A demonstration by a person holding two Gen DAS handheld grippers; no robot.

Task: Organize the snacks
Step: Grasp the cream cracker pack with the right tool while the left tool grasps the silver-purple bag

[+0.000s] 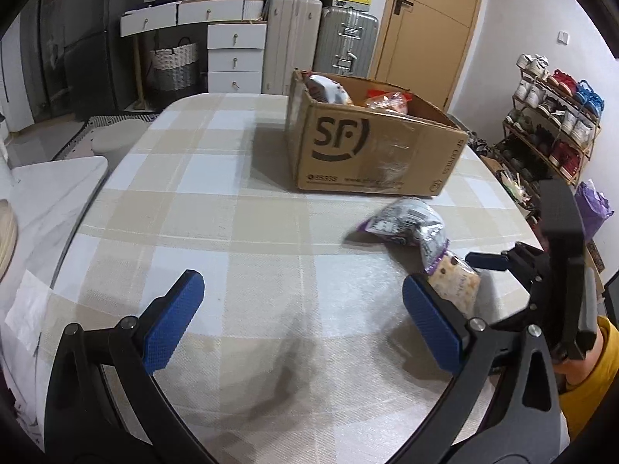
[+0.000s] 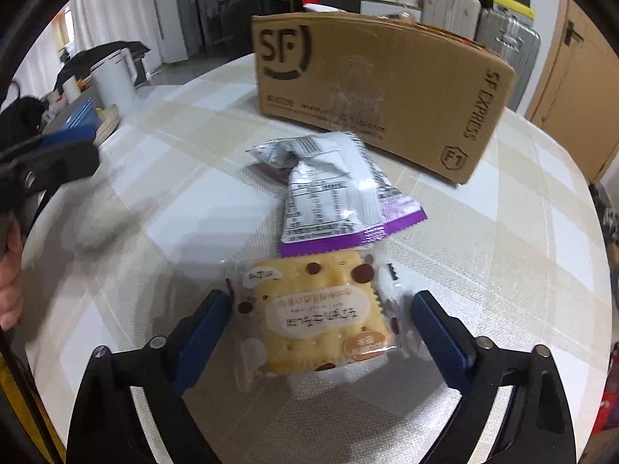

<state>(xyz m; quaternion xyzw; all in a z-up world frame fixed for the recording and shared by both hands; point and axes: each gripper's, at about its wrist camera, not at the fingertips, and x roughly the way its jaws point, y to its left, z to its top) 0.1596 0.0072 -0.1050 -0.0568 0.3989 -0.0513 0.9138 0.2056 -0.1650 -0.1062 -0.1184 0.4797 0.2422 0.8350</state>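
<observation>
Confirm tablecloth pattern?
Beige and white checks on the tablecloth, clearest in the left wrist view.

Background of the scene: a table [image 1: 240, 208] covered with a beige-and-white checked cloth, behind which stand a white chest of drawers [image 1: 235, 58], a woven basket [image 1: 174, 63], and upright suitcases [image 1: 348, 40] beside a wooden door [image 1: 425, 19]. A shoe rack [image 1: 557, 116] lined with sneakers occupies the right wall. In the right wrist view, a white kettle [image 2: 116, 73] stands off the table's left edge.
</observation>
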